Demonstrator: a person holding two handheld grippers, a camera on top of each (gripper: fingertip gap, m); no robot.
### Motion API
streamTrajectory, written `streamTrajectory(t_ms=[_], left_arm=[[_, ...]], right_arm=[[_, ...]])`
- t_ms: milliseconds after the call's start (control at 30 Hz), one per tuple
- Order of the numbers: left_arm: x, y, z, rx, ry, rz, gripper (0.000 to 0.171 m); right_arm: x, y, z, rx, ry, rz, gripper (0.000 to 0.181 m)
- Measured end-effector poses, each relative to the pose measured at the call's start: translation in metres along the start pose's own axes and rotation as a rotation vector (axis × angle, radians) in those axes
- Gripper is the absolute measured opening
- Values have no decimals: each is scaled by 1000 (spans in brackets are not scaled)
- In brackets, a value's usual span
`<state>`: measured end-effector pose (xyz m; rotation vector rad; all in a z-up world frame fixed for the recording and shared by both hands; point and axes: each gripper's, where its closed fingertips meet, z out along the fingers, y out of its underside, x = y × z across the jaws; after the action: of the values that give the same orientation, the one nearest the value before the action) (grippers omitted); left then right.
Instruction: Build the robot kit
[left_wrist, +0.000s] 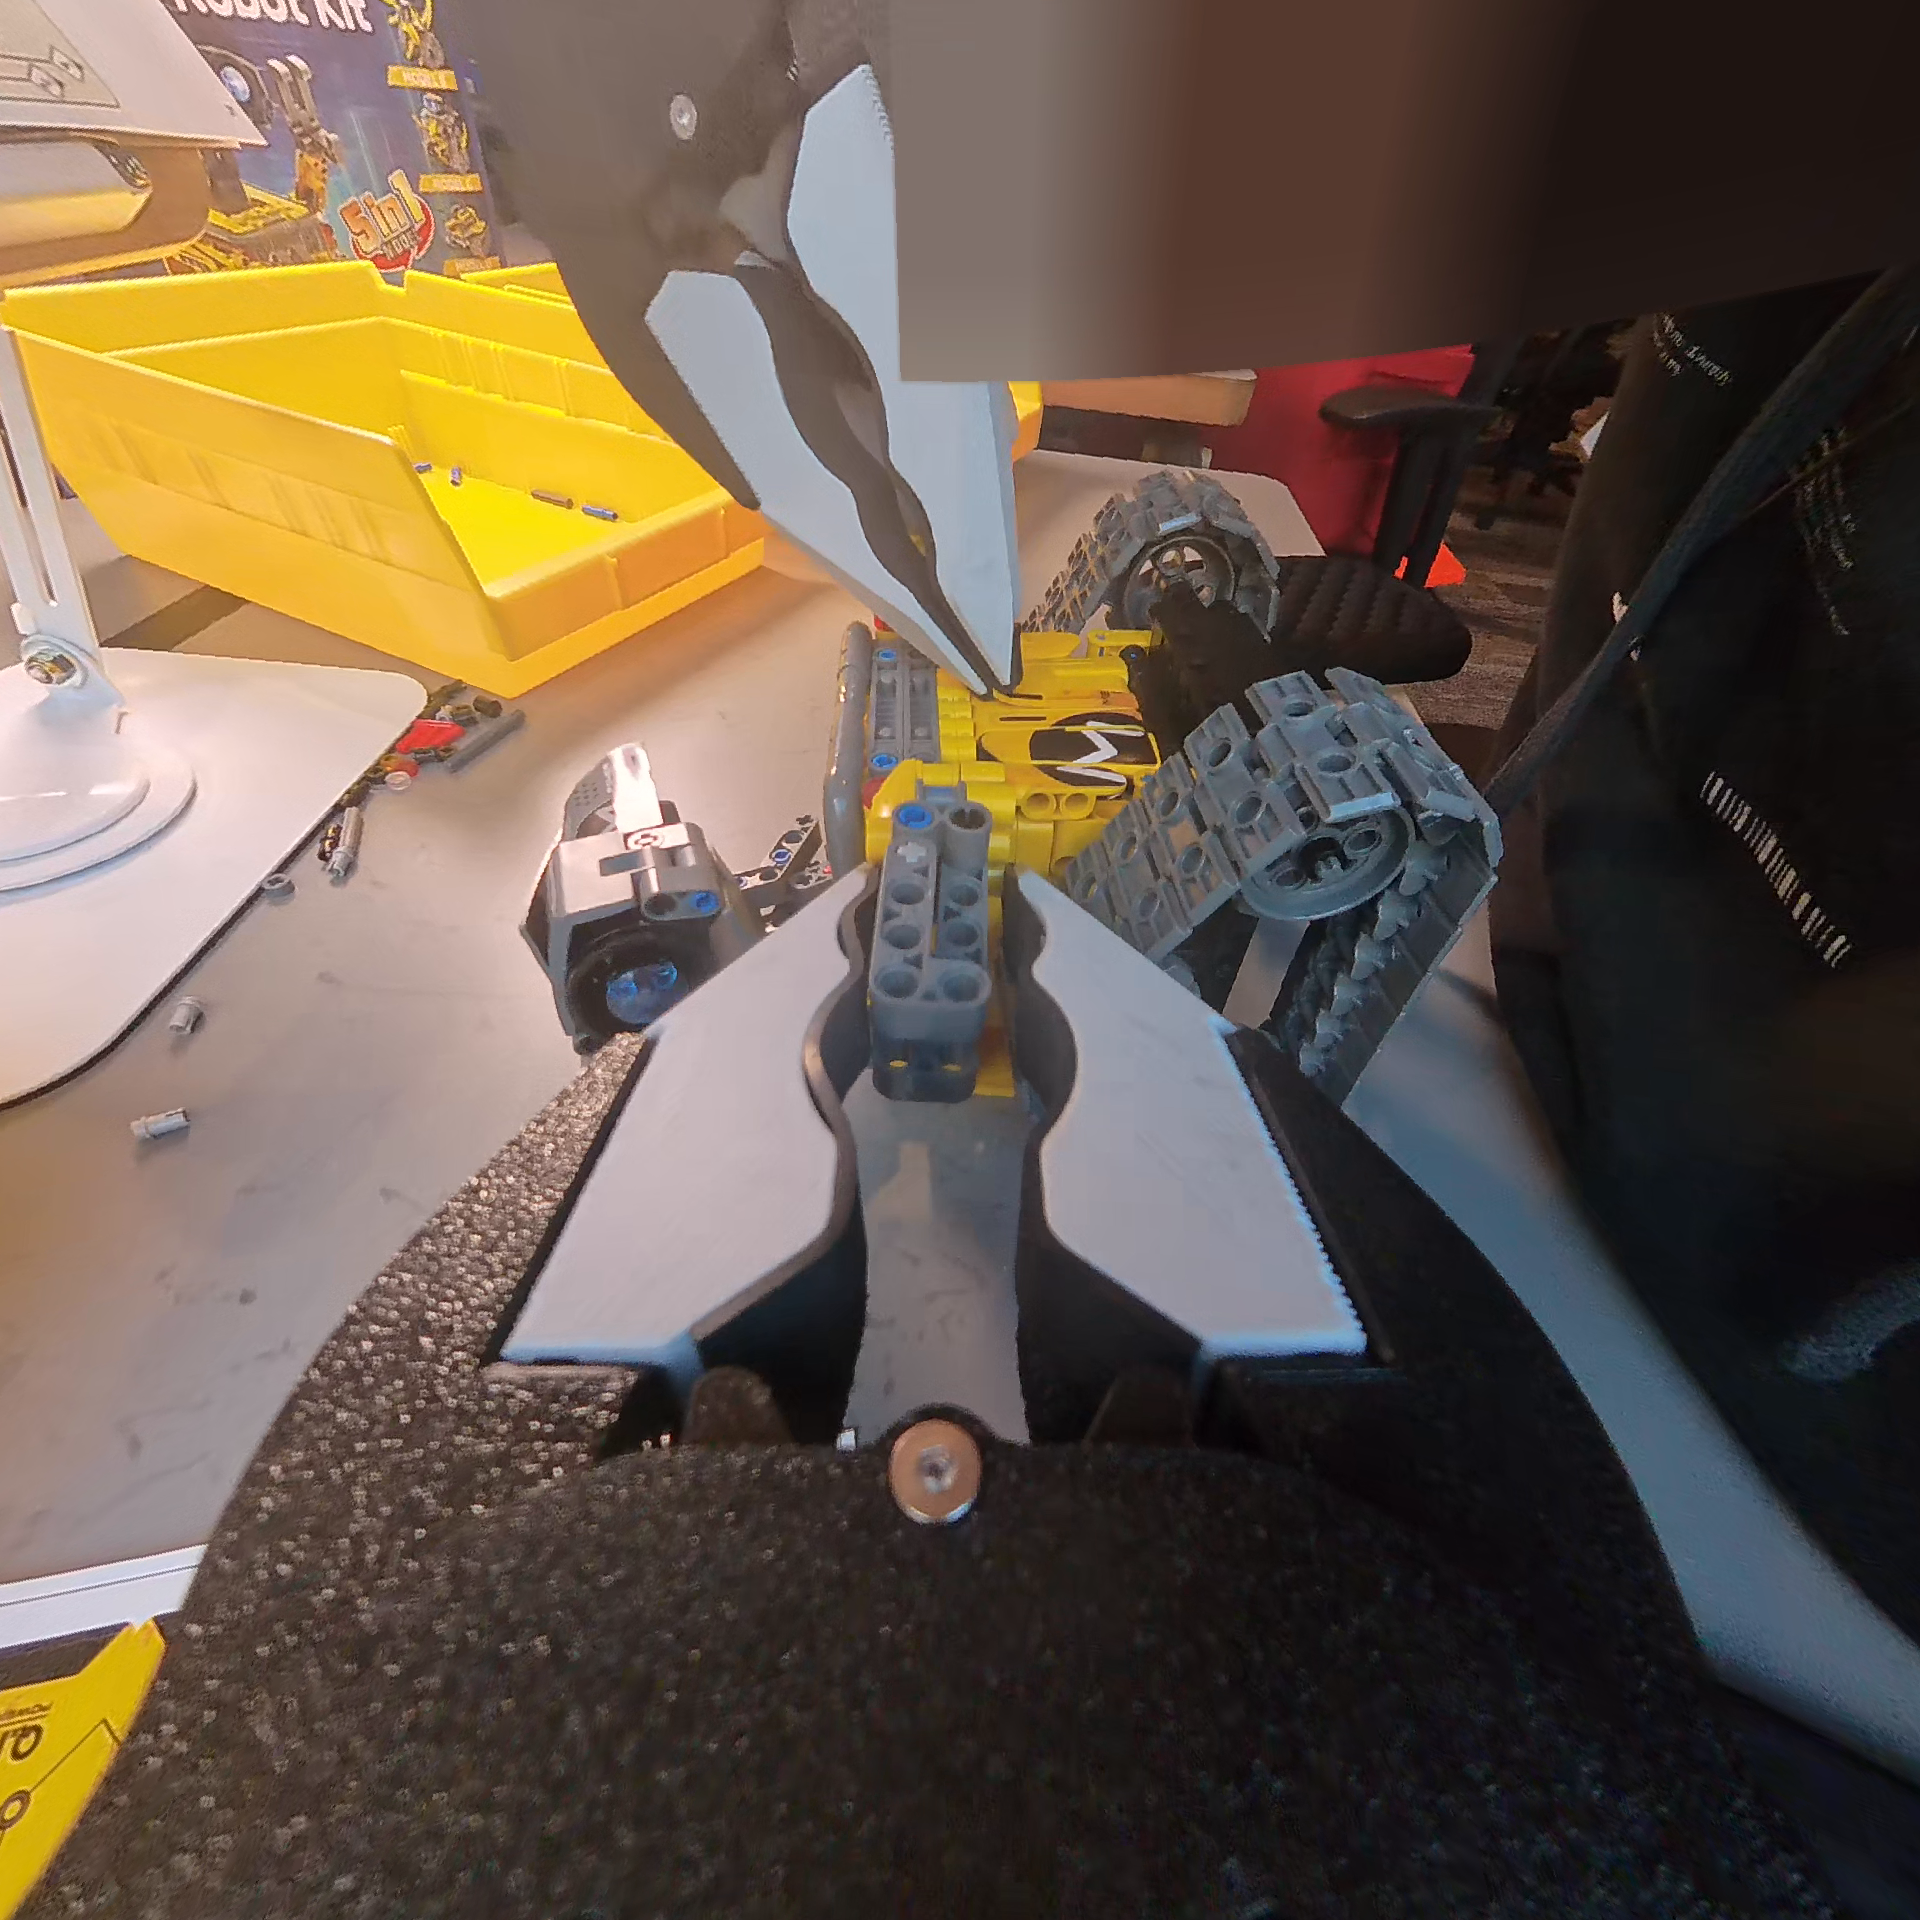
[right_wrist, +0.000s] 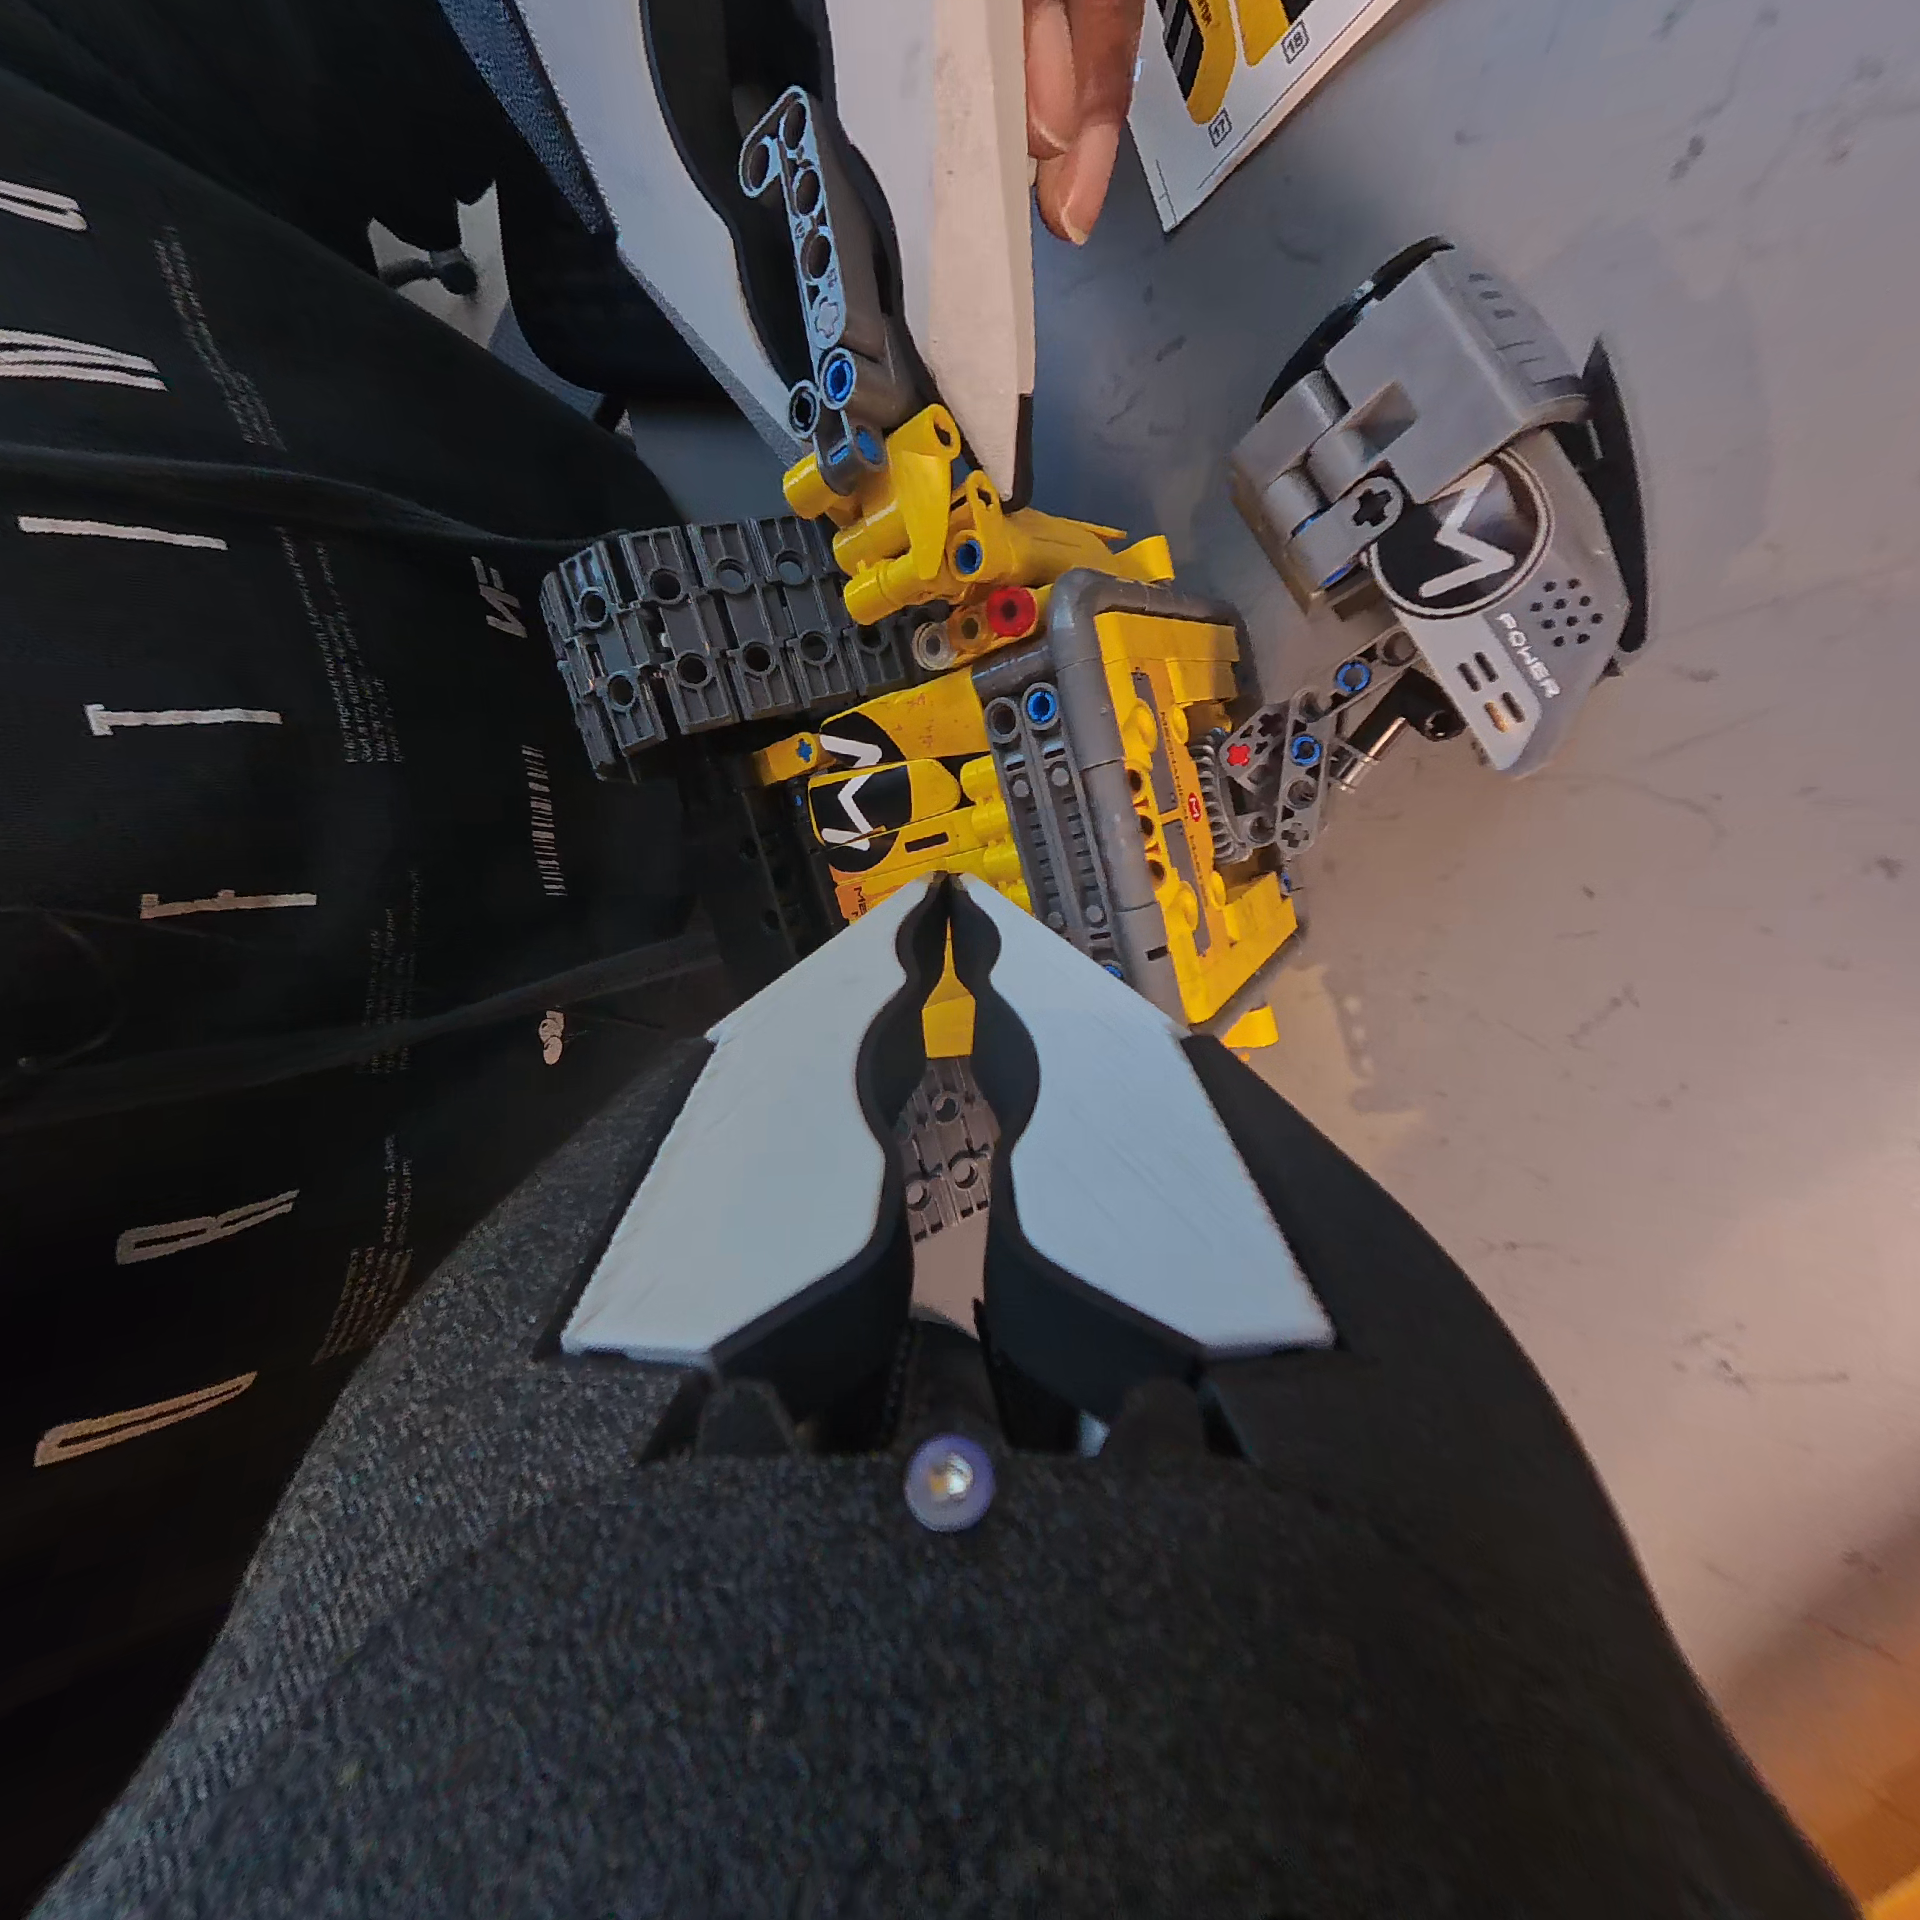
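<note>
A yellow tracked toy-brick robot (left_wrist: 1039, 748) with grey tracks (left_wrist: 1299, 831) lies on the grey table. My left gripper (left_wrist: 940, 883) is shut on a grey holed beam (left_wrist: 930, 935) that sticks out of the model's yellow end. In the right wrist view this gripper (right_wrist: 904, 457) comes in from the top with the beam (right_wrist: 816, 270) between its fingers. My right gripper (right_wrist: 945, 883) is shut on a thin yellow part (right_wrist: 945, 997) on the model's body (right_wrist: 1174, 790). In the left wrist view it (left_wrist: 987, 675) reaches down from above.
A grey module with a round lens (left_wrist: 623, 914) hangs off the model's side (right_wrist: 1455, 540). Yellow bins (left_wrist: 416, 468), a kit box (left_wrist: 343, 125), a white stand base (left_wrist: 62, 748) and loose pins (left_wrist: 343, 831) lie left. A printed sheet (right_wrist: 1247, 83) and a person's black clothing (right_wrist: 208, 727) are close. Spacing between my two grippers at the tips: around 7 centimetres.
</note>
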<state>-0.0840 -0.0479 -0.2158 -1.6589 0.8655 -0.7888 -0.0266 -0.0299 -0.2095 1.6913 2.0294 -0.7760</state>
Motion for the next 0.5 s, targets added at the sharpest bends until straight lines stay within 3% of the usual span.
streamTrajectory(t_ms=[500], left_arm=[[0,0,0,-1,-2,3,21]], right_arm=[[2,0,0,18,81,-33,0]])
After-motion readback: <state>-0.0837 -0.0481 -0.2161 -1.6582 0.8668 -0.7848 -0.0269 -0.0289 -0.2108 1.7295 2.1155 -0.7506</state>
